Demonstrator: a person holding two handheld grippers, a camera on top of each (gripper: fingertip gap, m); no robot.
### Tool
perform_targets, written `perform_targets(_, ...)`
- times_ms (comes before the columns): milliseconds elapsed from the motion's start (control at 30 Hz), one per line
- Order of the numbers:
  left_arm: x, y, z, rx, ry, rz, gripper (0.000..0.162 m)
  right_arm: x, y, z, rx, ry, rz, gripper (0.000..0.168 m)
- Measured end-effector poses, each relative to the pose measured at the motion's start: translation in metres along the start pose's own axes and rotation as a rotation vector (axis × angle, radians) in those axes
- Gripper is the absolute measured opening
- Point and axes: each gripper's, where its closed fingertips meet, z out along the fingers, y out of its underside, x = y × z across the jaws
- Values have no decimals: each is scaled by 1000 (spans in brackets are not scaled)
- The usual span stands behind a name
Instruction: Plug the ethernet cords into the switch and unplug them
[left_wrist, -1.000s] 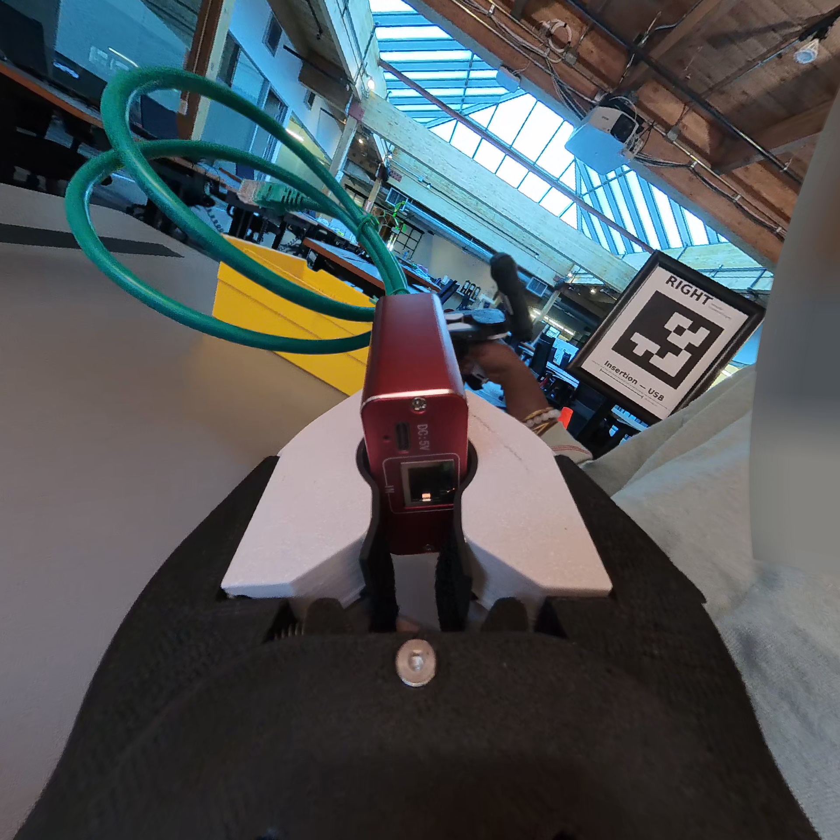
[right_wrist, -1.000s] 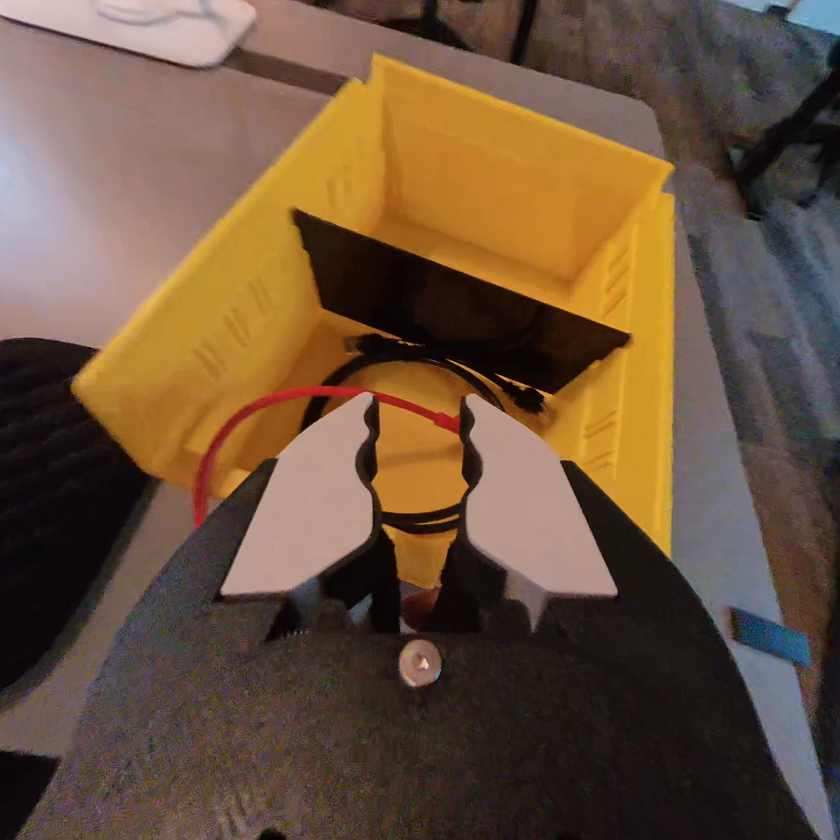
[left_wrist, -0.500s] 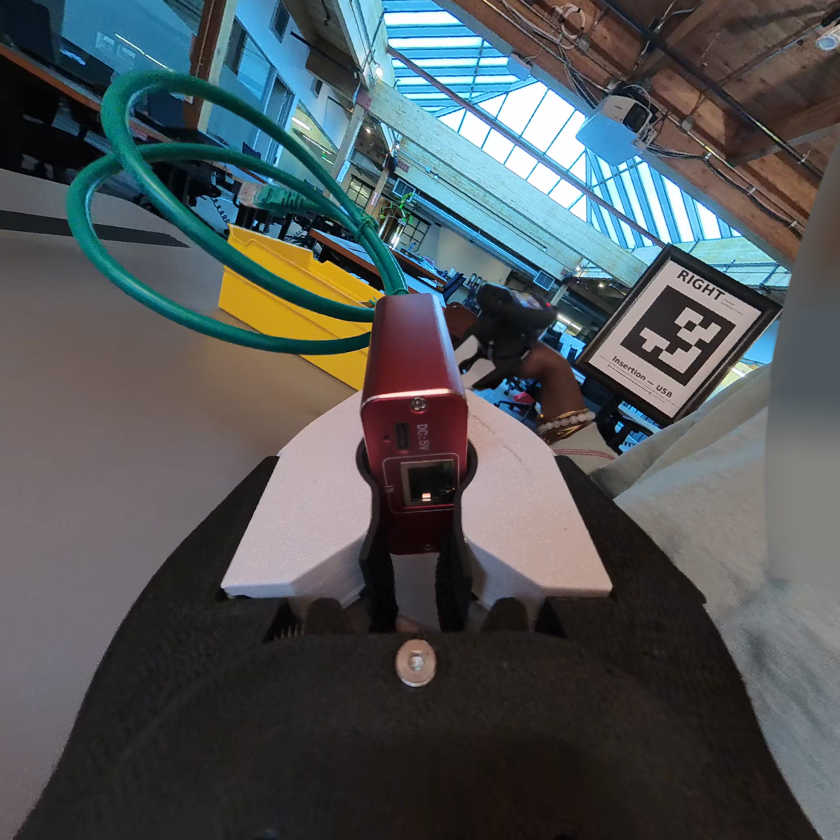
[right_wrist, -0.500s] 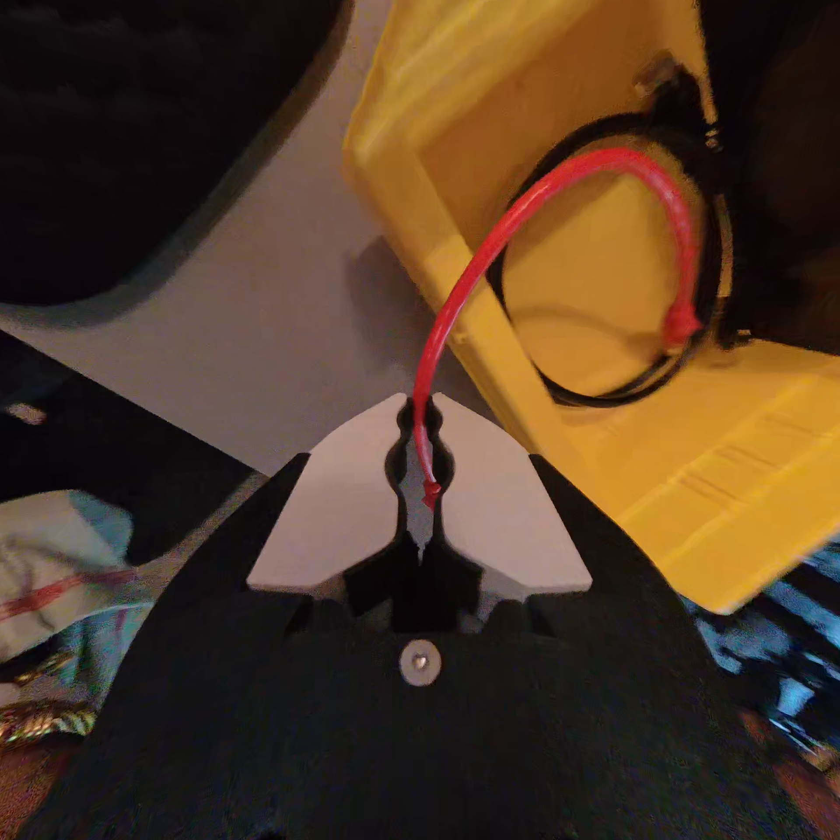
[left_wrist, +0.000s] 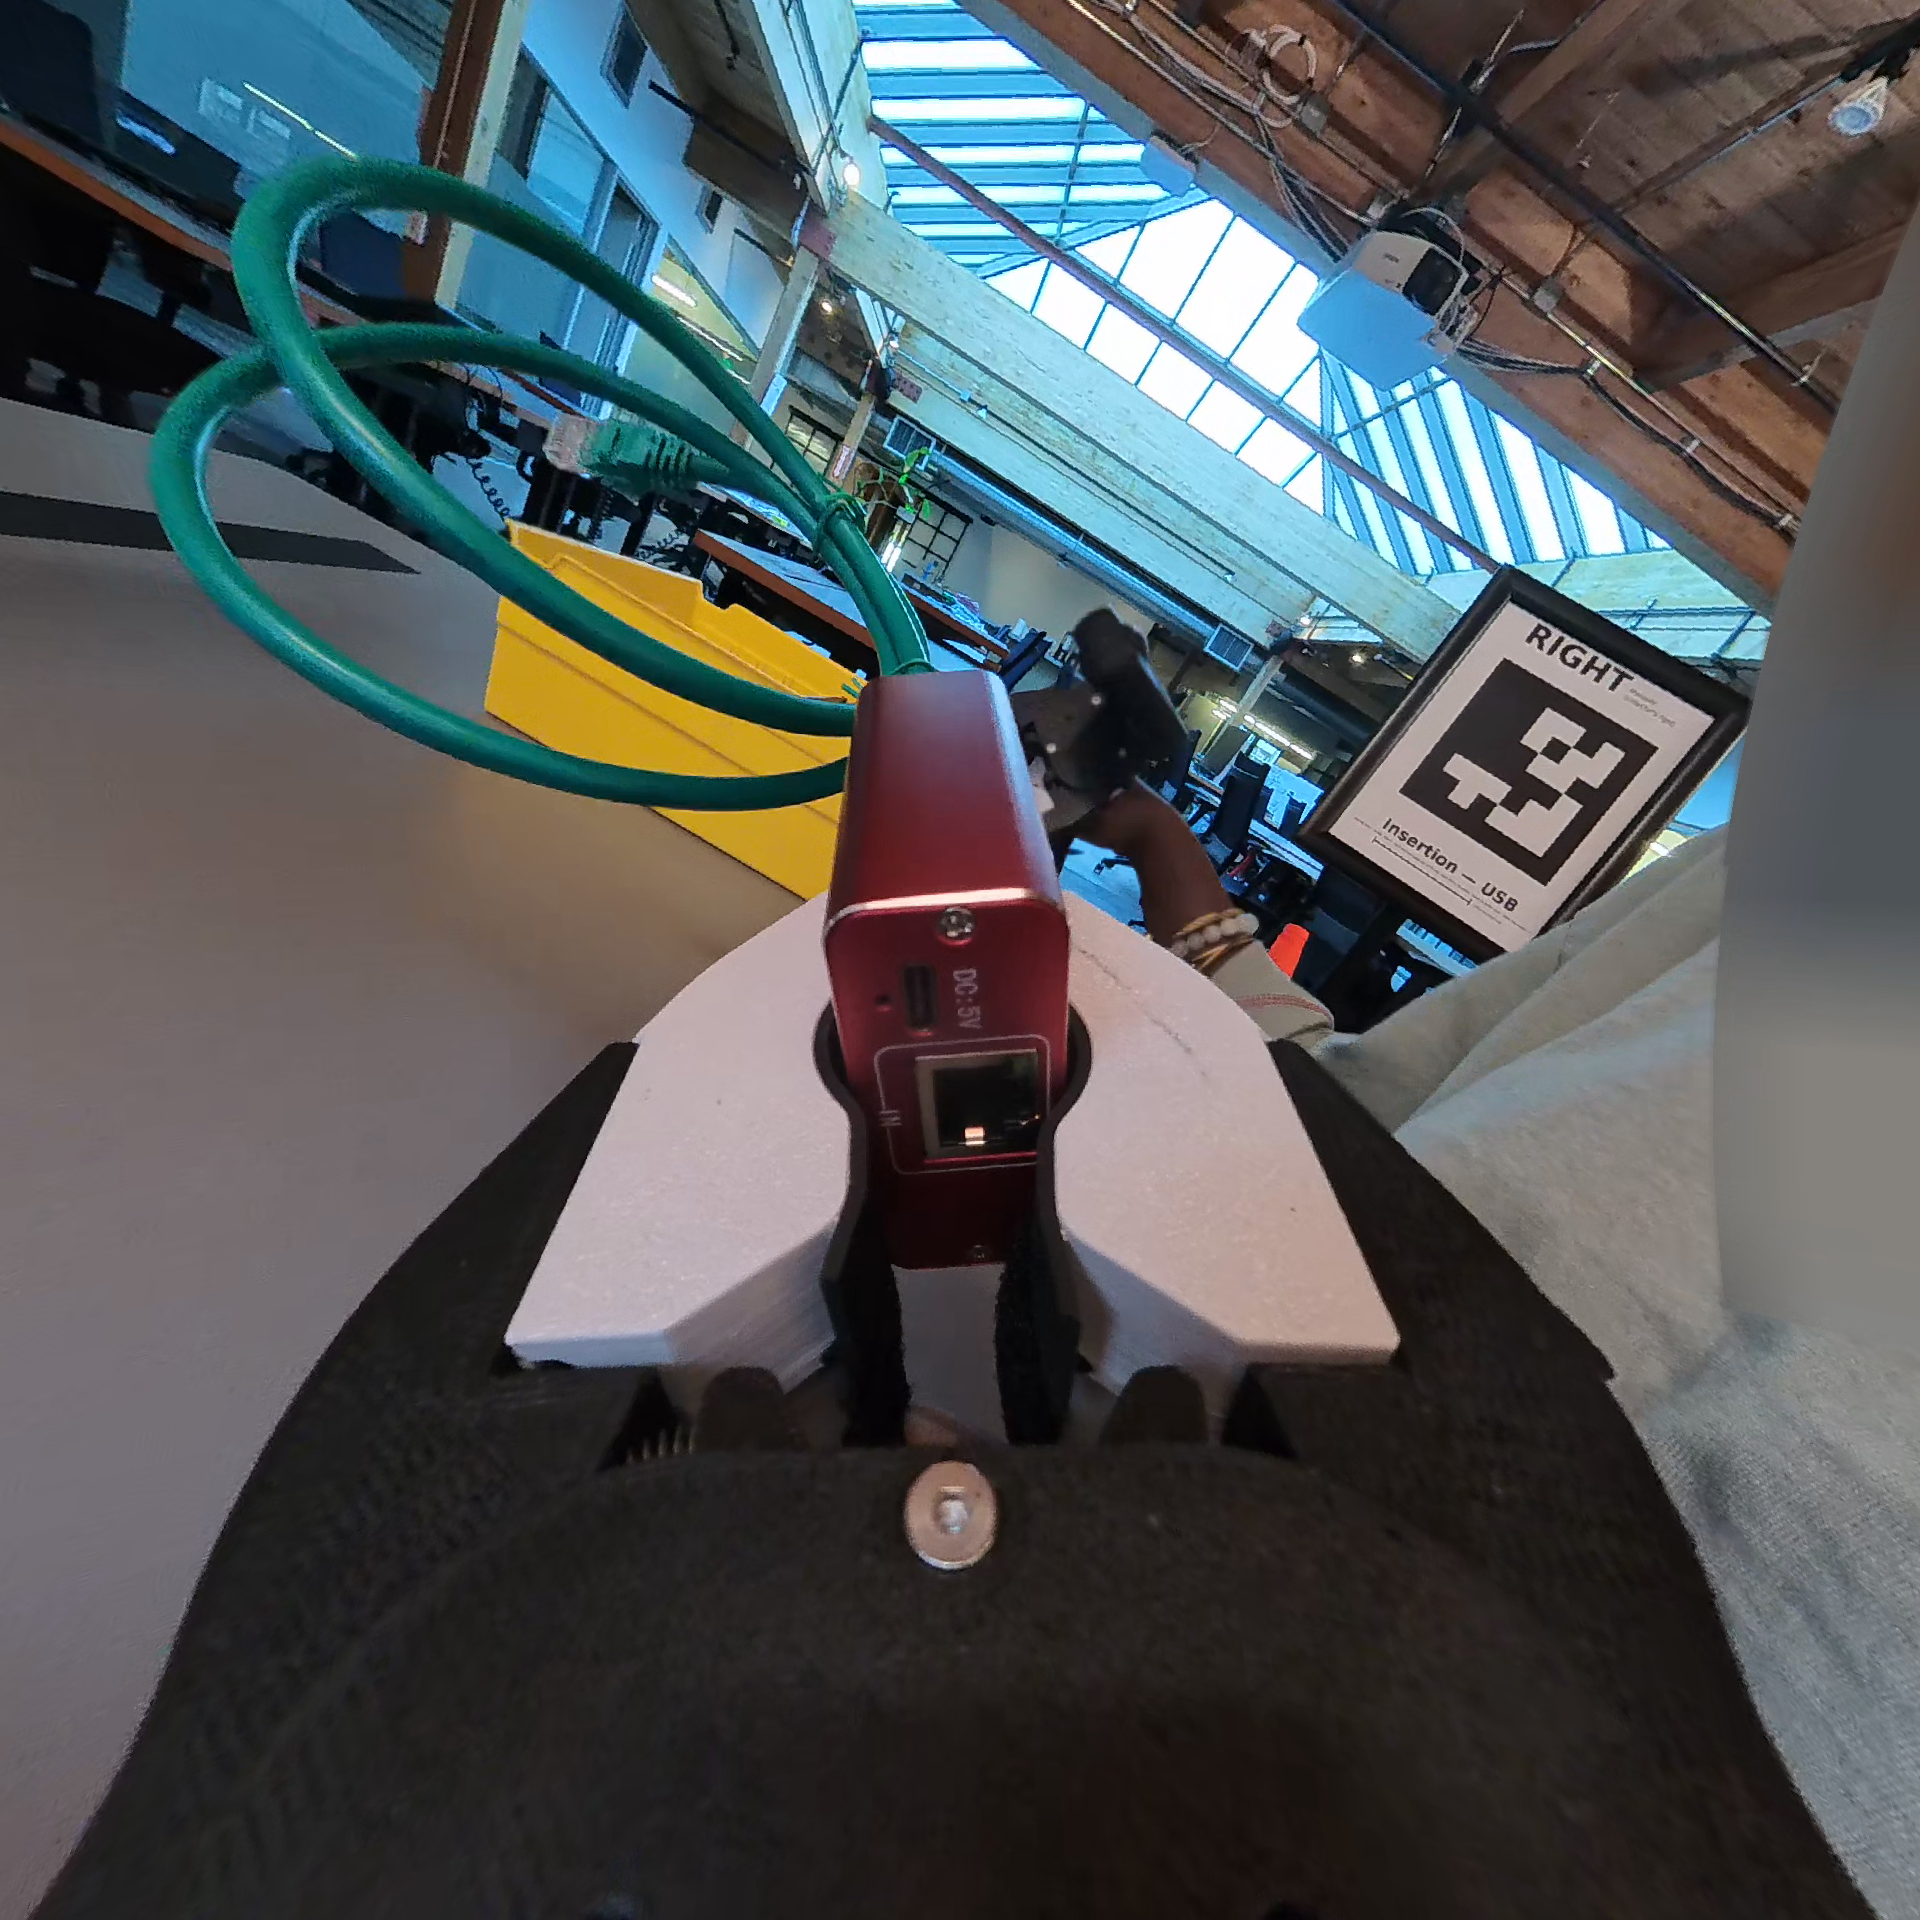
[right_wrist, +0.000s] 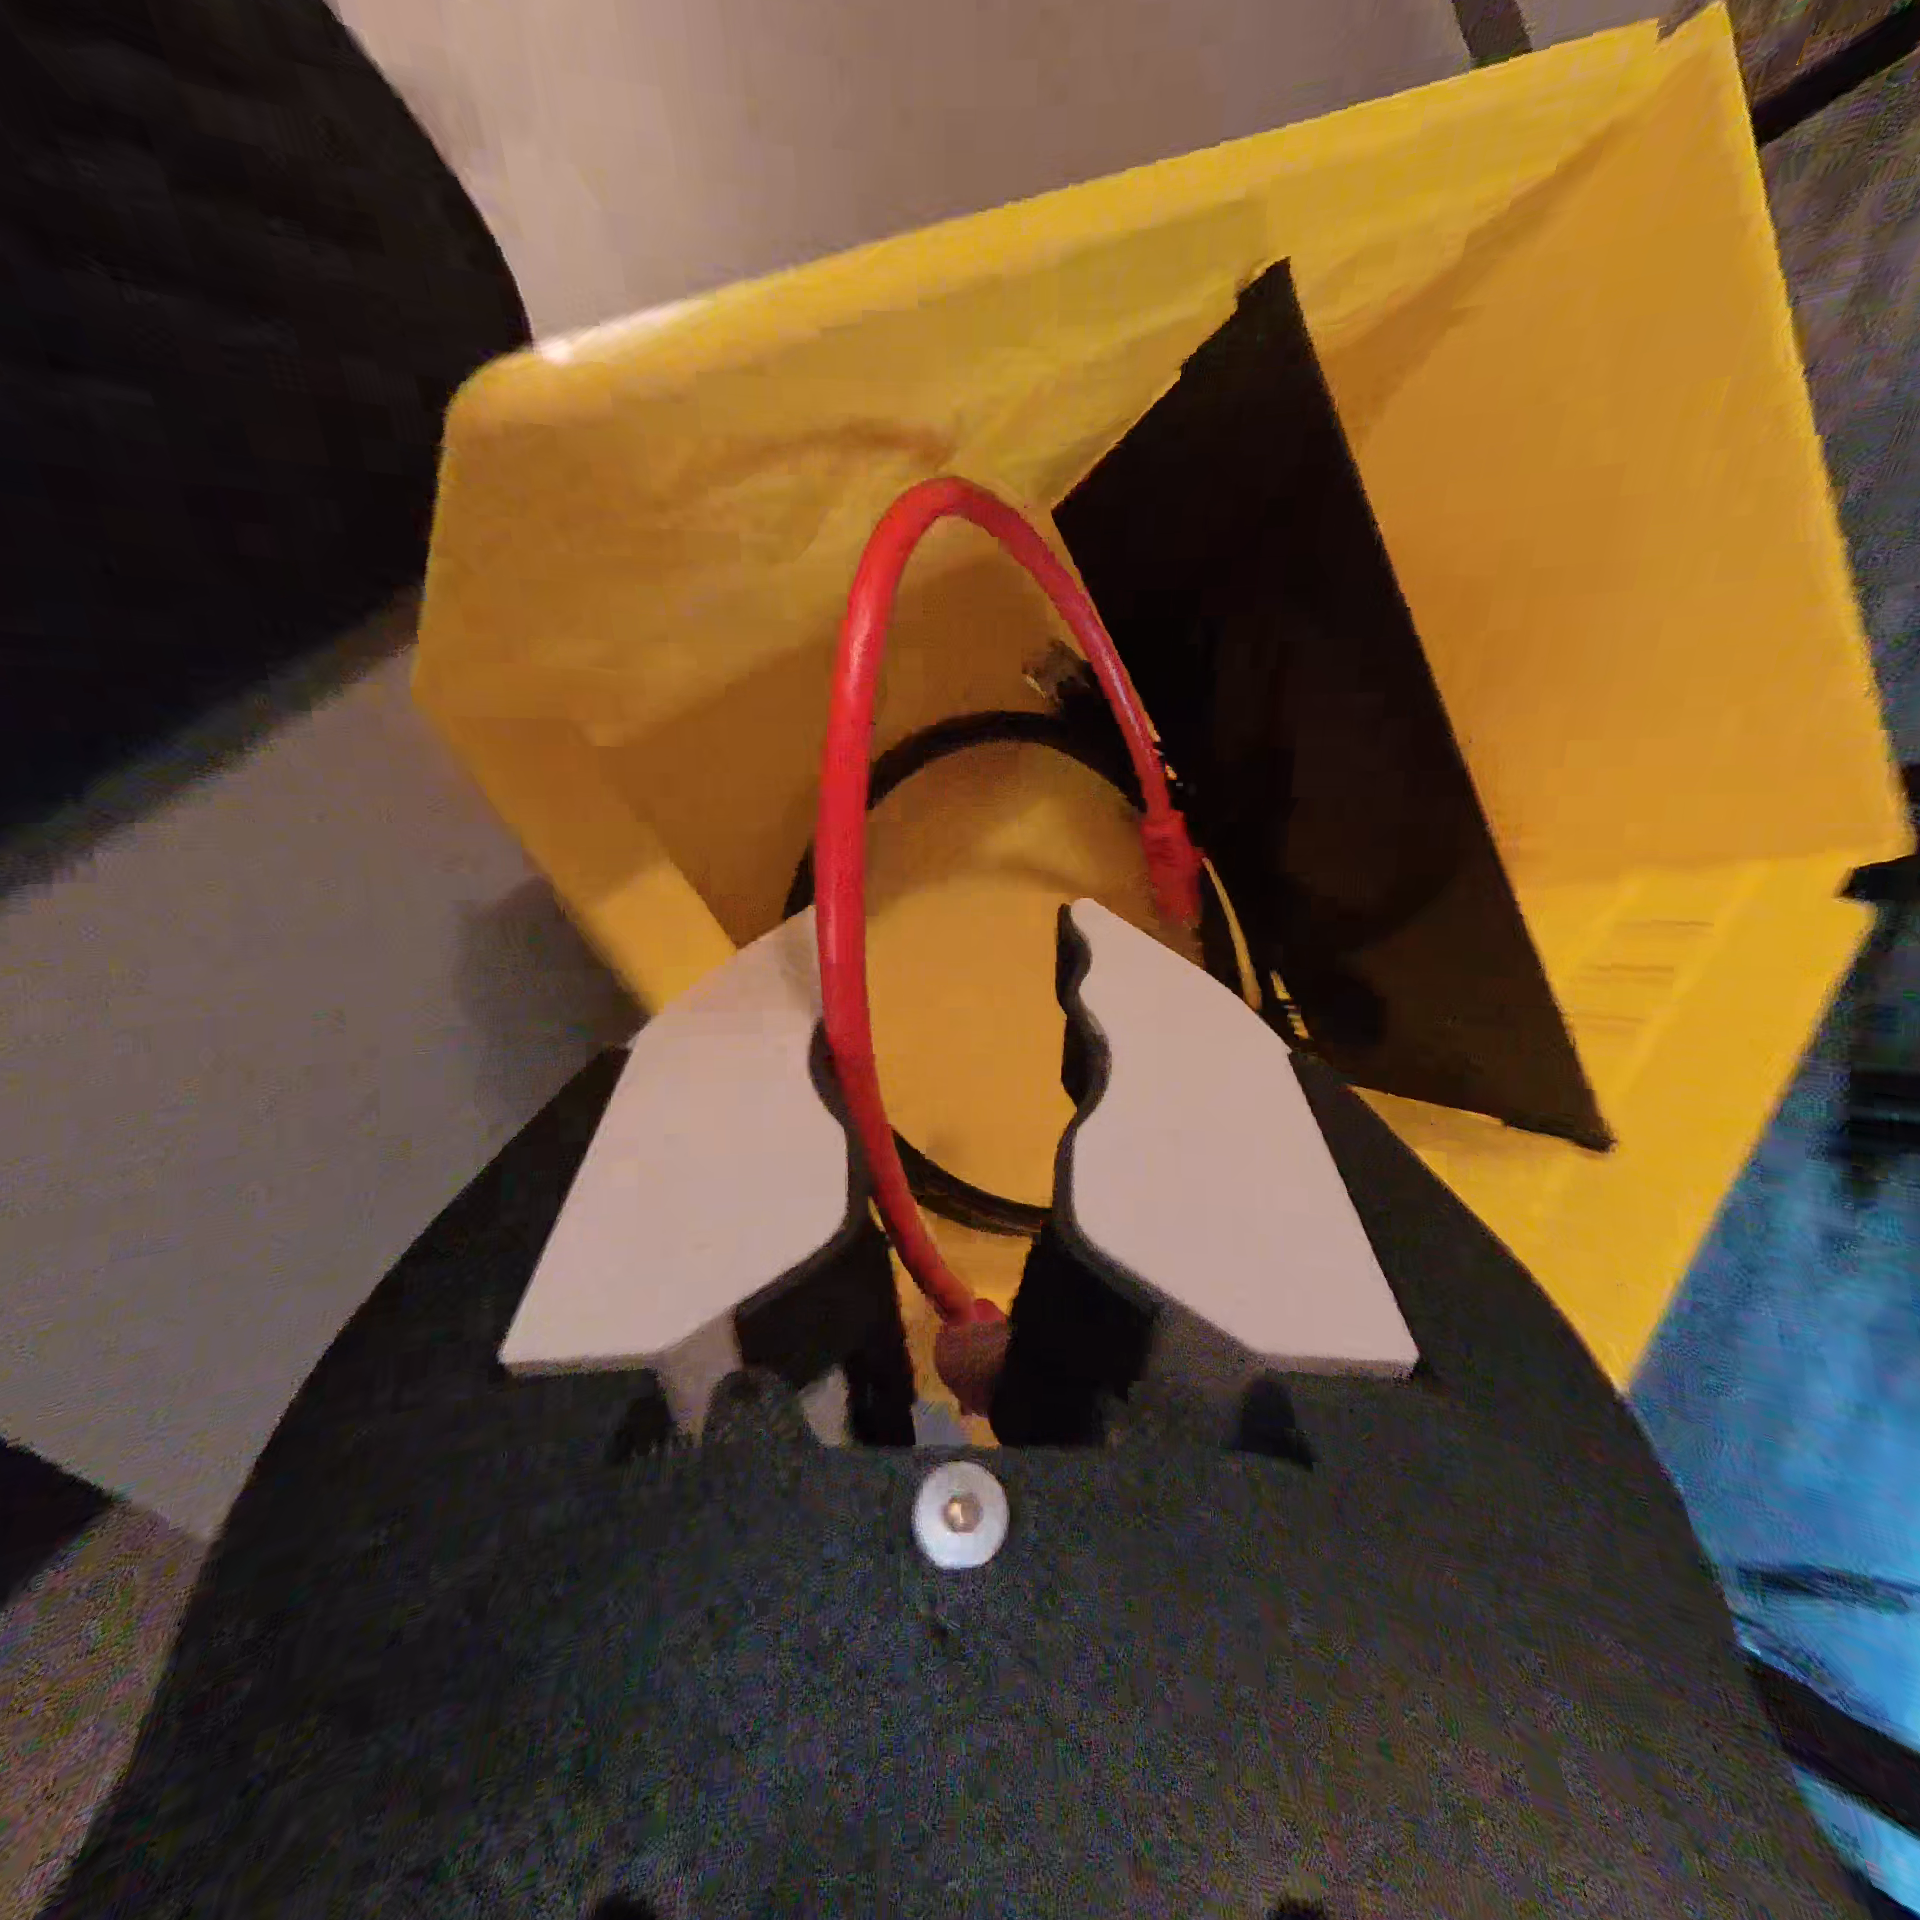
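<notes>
Left gripper (left_wrist: 948, 1039) jaws clamped on red switch (left_wrist: 945, 966); right gripper (right_wrist: 940, 1039) jaws spread, red cord (right_wrist: 847, 831) between.

Readable print sits on two things: a small voltage marking beside the power port on the red switch (left_wrist: 948, 997), and heading plus caption lines on the framed marker sign (left_wrist: 1527, 769). Right wrist view shows no lettering.

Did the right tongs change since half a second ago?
Yes. The right tongs have opened, with the red cord along the left finger, and the yellow bin now sits above them.
</notes>
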Motion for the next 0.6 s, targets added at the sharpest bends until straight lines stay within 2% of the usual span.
perform_targets(33, 0, 0, 0, -2, 2, -2, 29, -2, -3, -3, 51, -62, 107, 48)
perform_targets(100, 1, 1, 1, -9, 6, -1, 29, 3, -2, -8, 96, -122, 295, 58)
perform_targets(267, 1, 2, 1, -15, 7, 0, 29, 0, -4, -13, 169, -307, 596, 59)
perform_targets(467, -1, 3, 1, -18, -2, -2, 29, -11, -14, -10, 250, -397, 569, 77)
perform_targets(600, -2, 3, 1, -20, -6, -3, 29, -9, -1, -14, 151, -329, 559, 90)
